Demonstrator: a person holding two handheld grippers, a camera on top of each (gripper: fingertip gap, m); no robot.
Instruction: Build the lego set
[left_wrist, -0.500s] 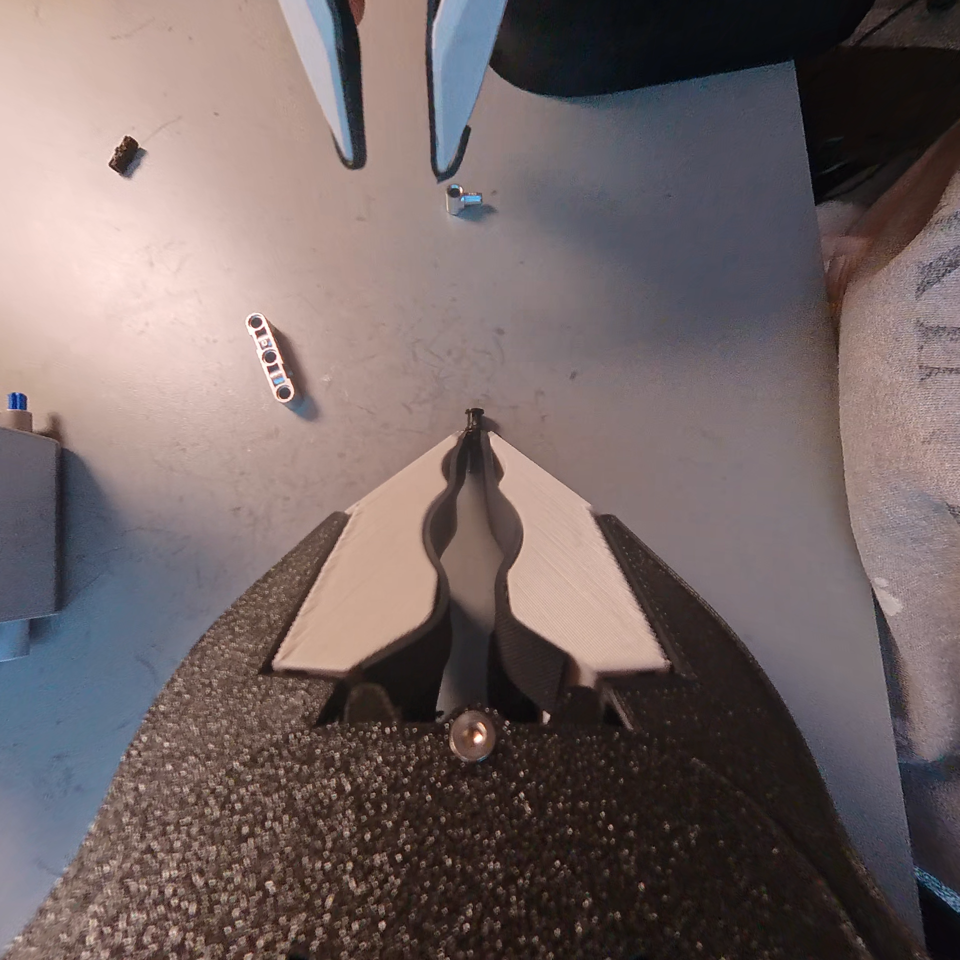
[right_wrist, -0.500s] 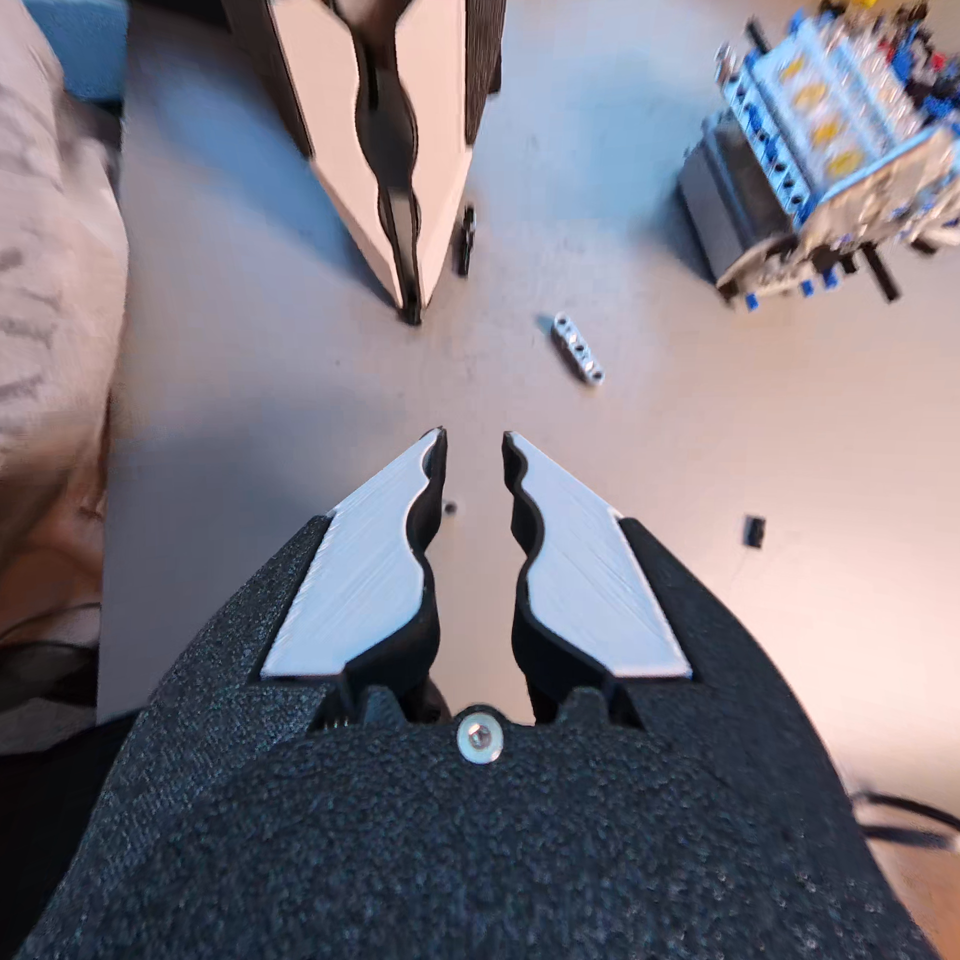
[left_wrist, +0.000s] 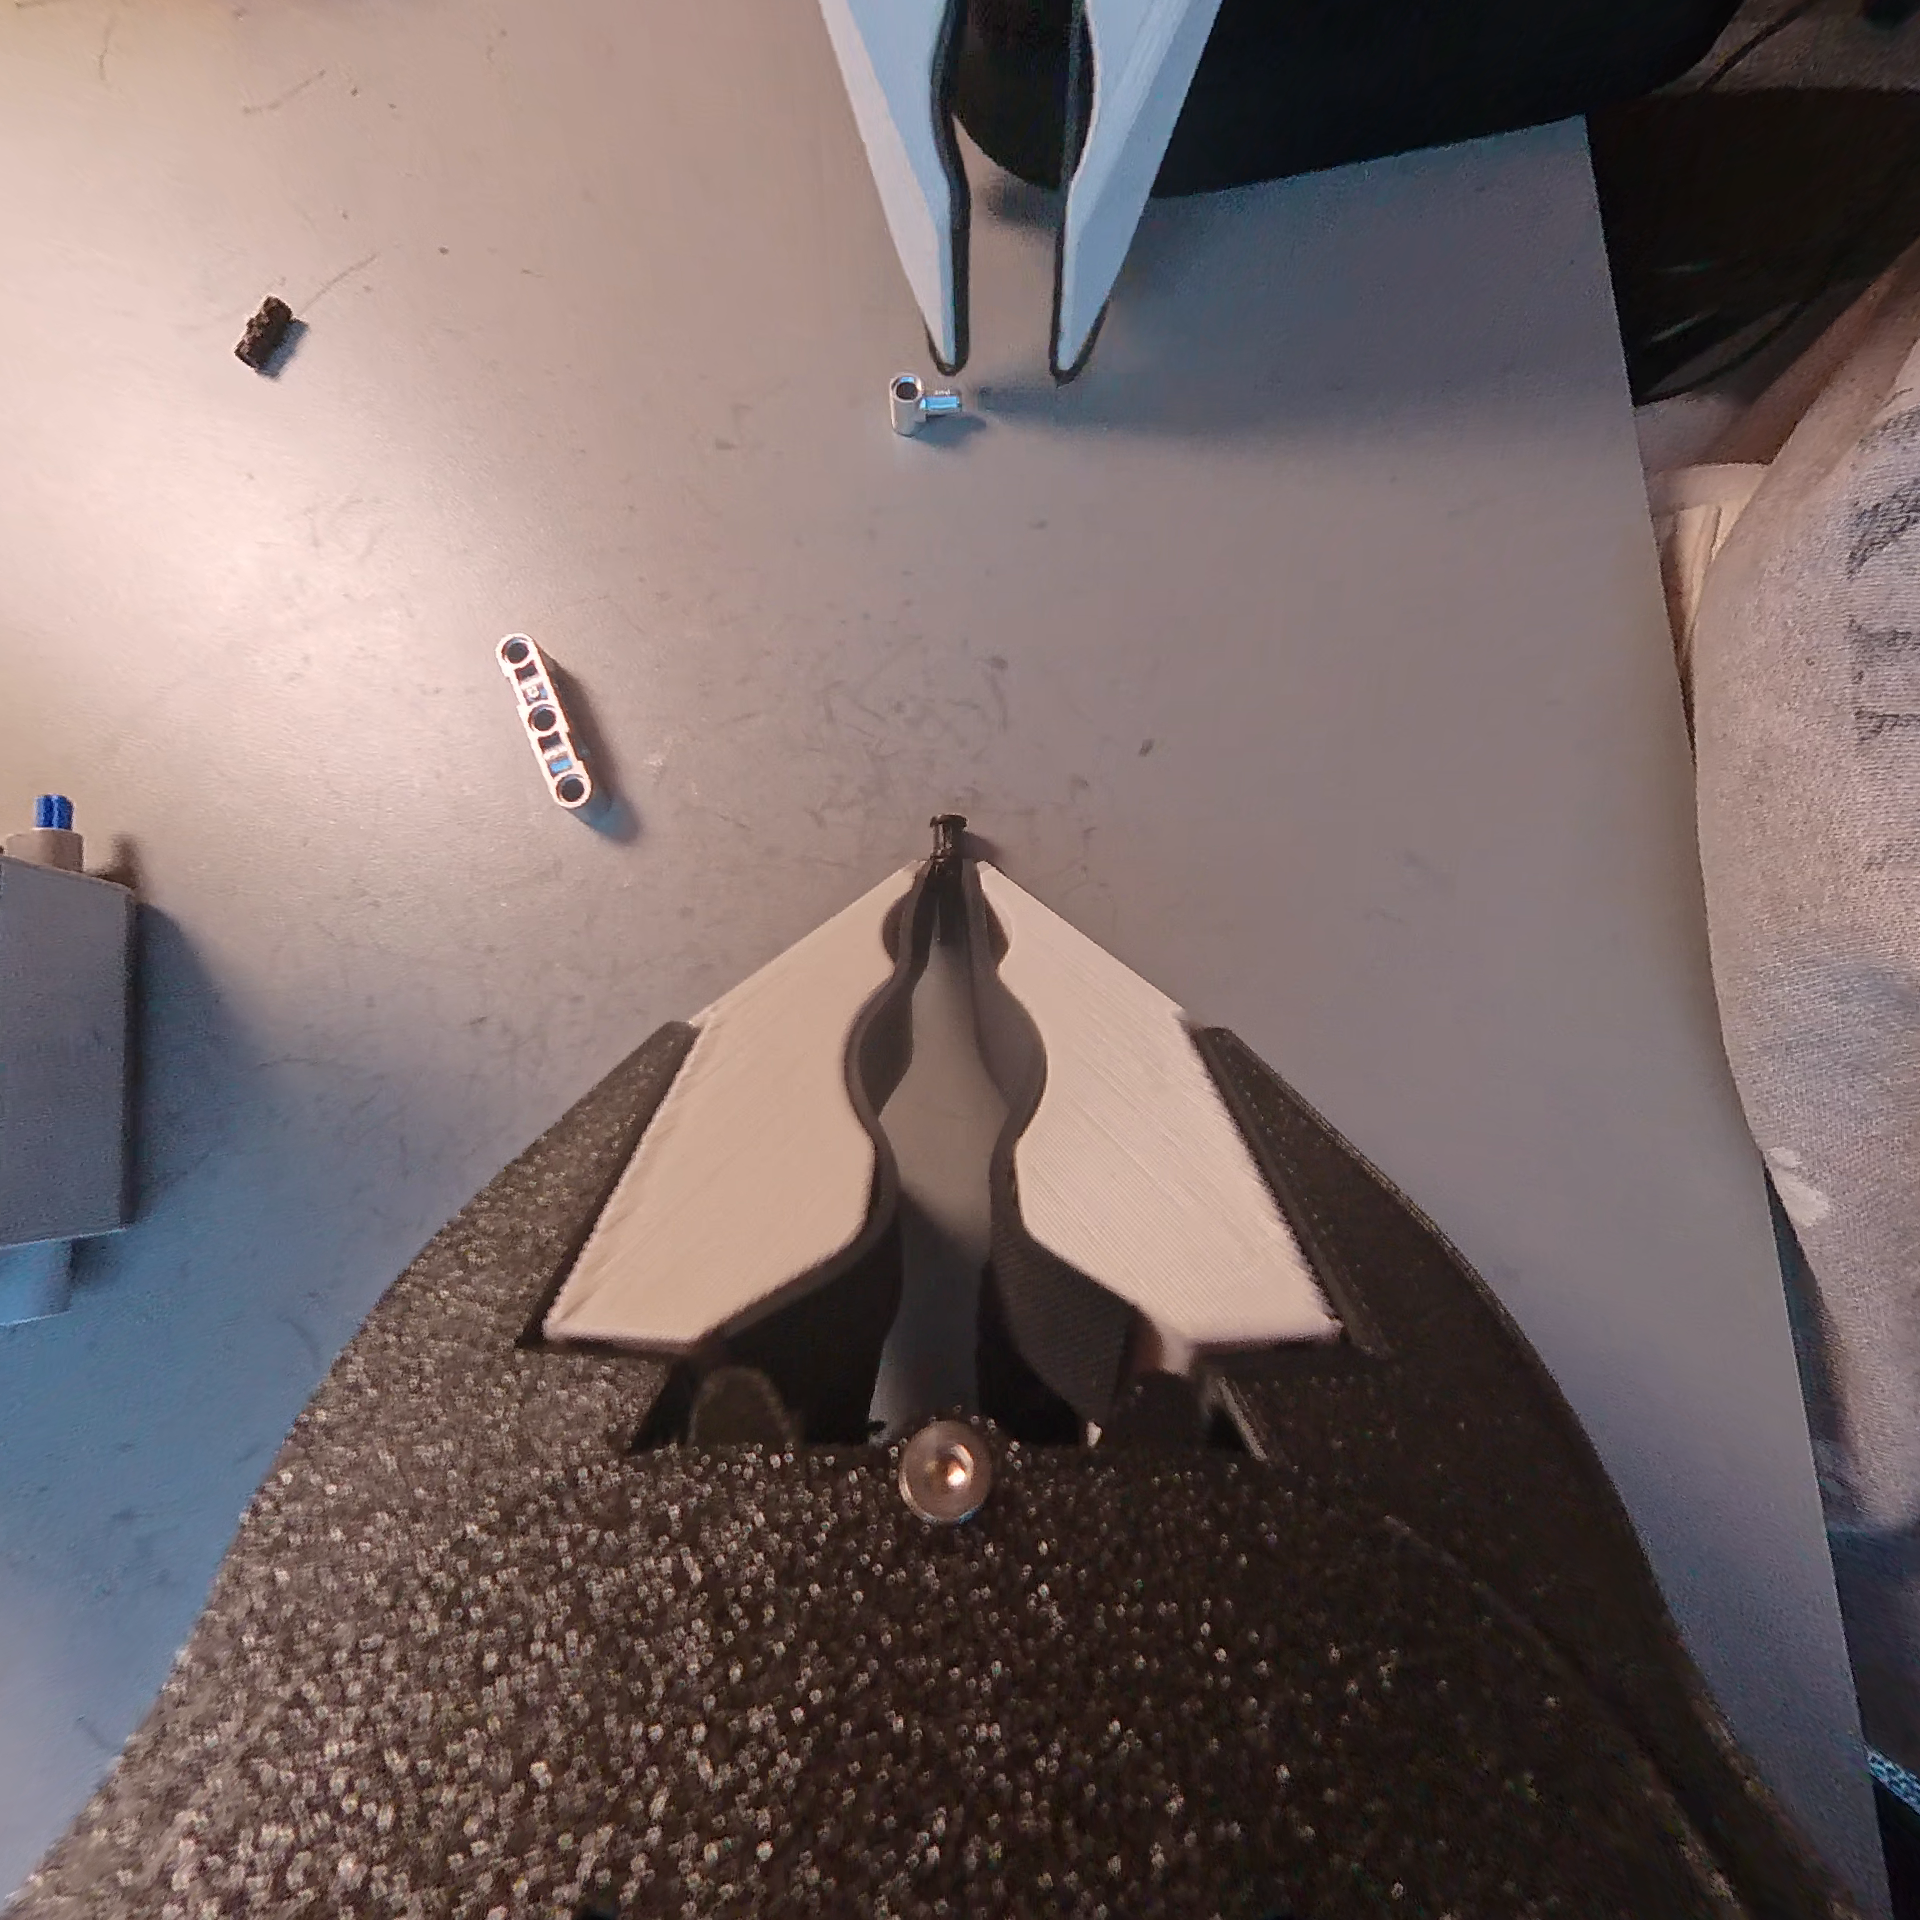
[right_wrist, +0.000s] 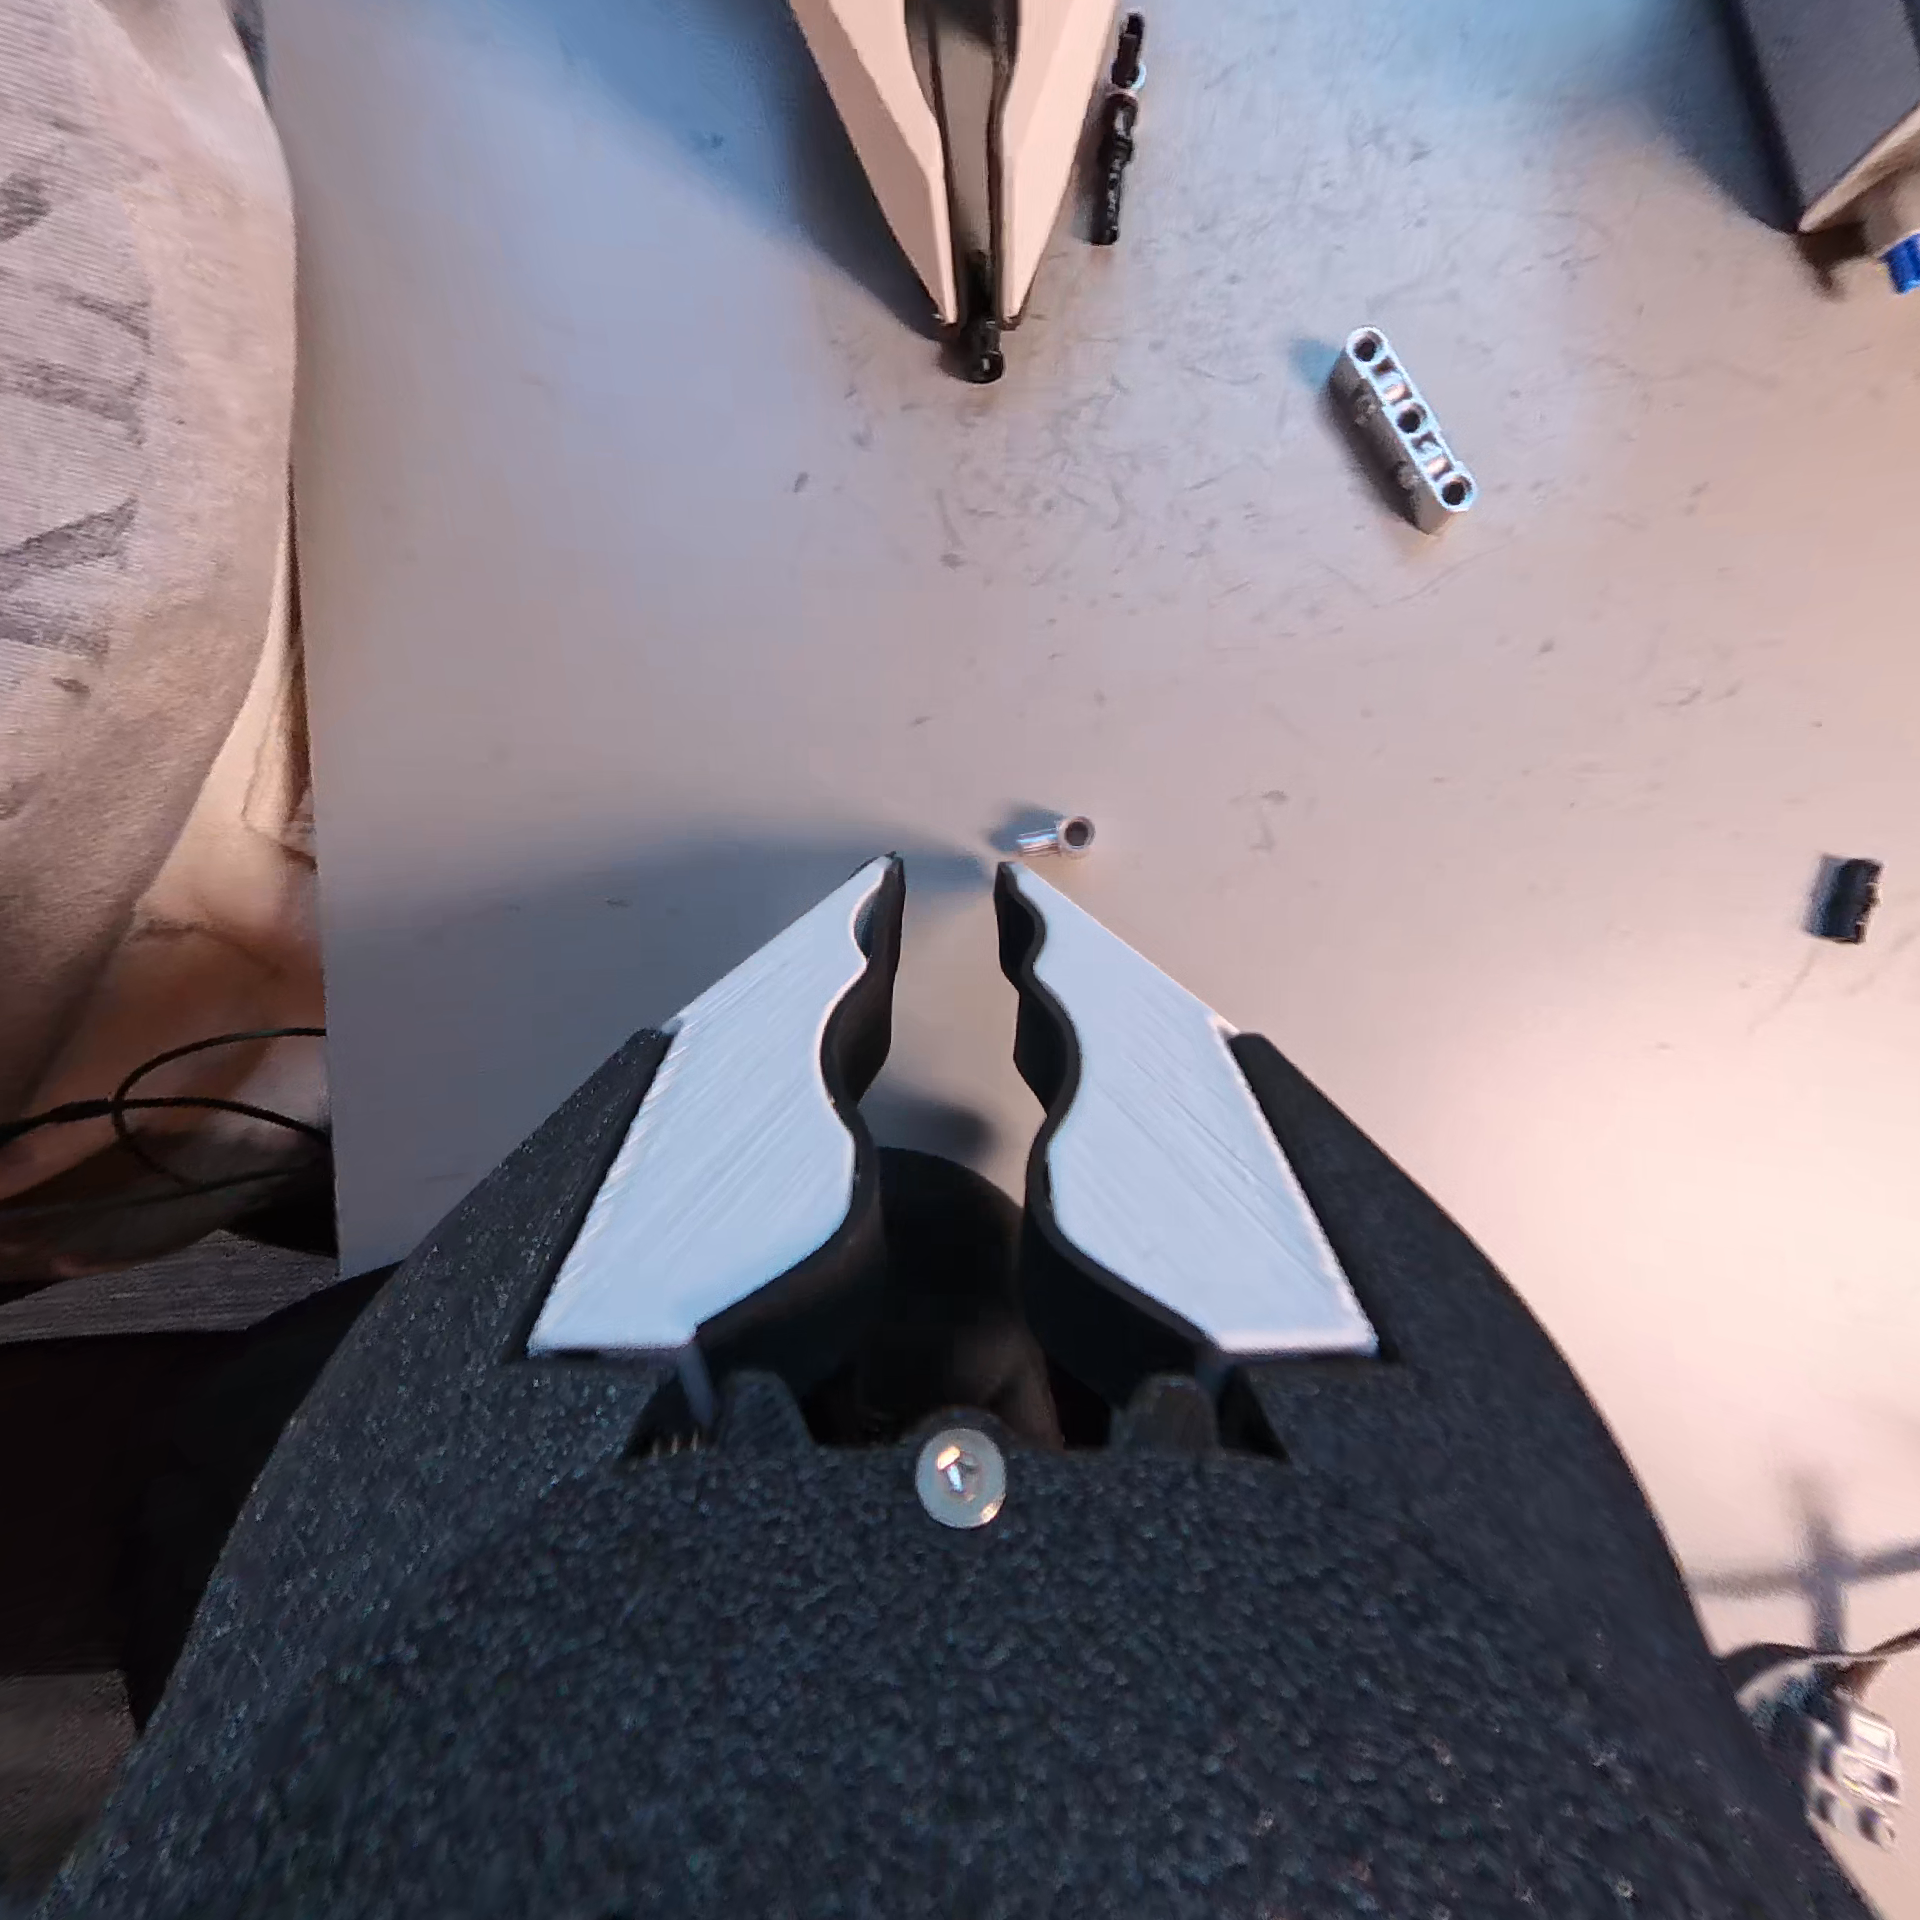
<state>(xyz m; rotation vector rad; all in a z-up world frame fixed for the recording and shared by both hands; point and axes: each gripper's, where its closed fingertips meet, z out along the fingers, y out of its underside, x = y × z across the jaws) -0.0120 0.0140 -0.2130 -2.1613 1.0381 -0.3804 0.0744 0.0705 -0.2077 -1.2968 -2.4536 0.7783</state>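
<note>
On the scuffed grey tabletop (left_wrist: 1299, 727), left gripper (left_wrist: 948, 868) is clamped tight on a thin black pin (left_wrist: 947, 831), whose end pokes out past the fingertips. Right gripper (right_wrist: 948, 871) sits with jaws parted a little, nothing between them, tips low over the table. Small silver tube connector (right_wrist: 1055, 834) lies just beyond and slightly right of its right fingertip, not touching as far as can be seen. Grey beam with holes (left_wrist: 544, 720) lies flat, off to the left of the left gripper, well apart. Small black block (left_wrist: 268, 335) lies farther out at the left. Second black pin (right_wrist: 1117, 135) lies on the table beside the left gripper's fingers. Grey box with a blue stud (left_wrist: 57, 1039) sits at the left edge. Person's patterned sleeve (left_wrist: 1829, 935) runs along the table's right side.
</note>
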